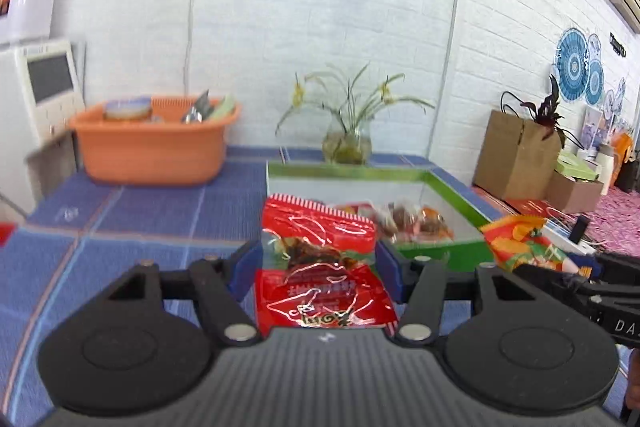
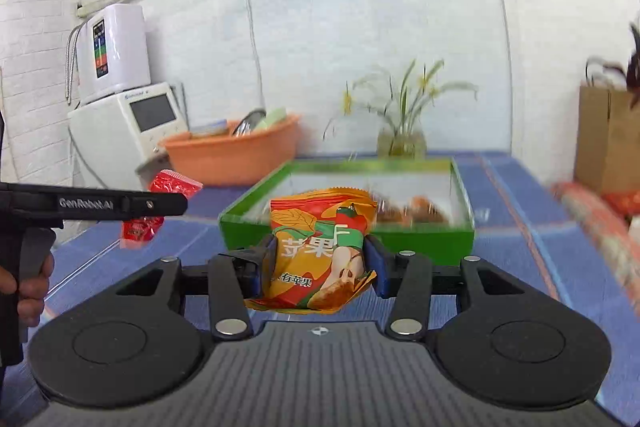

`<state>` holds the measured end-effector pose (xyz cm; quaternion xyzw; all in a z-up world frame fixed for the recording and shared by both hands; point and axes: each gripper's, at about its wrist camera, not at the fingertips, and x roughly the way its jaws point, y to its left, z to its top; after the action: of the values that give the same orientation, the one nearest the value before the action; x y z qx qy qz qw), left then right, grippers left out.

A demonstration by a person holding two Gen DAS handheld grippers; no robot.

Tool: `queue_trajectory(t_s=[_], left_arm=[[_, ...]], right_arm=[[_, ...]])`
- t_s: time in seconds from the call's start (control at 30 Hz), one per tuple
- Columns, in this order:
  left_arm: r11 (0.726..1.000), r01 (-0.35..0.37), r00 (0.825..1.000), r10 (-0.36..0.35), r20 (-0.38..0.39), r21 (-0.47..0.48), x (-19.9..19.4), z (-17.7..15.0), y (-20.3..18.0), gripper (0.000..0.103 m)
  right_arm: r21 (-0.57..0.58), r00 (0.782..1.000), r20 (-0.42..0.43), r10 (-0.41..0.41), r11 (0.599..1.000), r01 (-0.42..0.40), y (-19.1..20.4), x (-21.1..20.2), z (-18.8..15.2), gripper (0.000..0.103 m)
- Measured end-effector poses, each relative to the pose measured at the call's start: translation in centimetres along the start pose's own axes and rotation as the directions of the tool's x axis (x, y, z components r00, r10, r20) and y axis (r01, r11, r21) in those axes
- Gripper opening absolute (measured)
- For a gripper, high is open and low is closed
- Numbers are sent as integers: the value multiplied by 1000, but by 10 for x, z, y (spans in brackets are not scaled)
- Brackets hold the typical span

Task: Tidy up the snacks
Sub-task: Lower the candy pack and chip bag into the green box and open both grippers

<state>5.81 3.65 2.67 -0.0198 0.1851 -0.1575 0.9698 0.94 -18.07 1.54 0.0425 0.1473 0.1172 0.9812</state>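
Here the green box, white inside and open at the top, sits on the blue tiled counter and holds a small heap of wrapped snacks against its near wall; they are too blurred to count, though a few brown and orange pieces show. Behind it to the left stands one orange plastic basin, holding what looks like a round lidded tin, something metal and a pale green item, none of them clear. One glass vase with yellow-flowered stems stands right behind the box by the white brick wall. Further right, off the counter, are a brown paper bag with a dark plant and a cardboard carton holding greenish boxes. Two snack packets are in the air, one per gripper. The left gripper has its blue pads pressed on both sides of a red foil packet, which is held upright just short of the box's near left corner. The right gripper is clamped in the same way on an orange packet printed with apples, also upright and just before the box's near wall. In the right wrist view a hand grips the left tool's handle, with the red packet jutting past its fingers.
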Motion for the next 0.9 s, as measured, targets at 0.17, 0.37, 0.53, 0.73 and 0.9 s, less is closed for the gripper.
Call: queue_trajectory(t_s=[0.17,0.37,0.53,0.73,0.9], left_arm=[[998,-5,999,2,41,60,29,30,-25,57],[999,-38,995,36,96,23,63,63,-38,59],[995,-102,987,103,121,-18,96,74,-38,59],[993,-115,990,116,76,-20,133,56,-33,58],[995,-104,994,104,41,-10,146,50,-30,58]], right_arm=[[40,998,48,-46,998,44,-10,34,38,80],[141,995,78,-57,989,46,-36,61,70,81],[350,998,70,-2,937,-22,-69,89,67,81],[284,998,22,-63,957,54,-71,117,57,81],[238,993,-11,-117,964,116,-78,131,48,81]])
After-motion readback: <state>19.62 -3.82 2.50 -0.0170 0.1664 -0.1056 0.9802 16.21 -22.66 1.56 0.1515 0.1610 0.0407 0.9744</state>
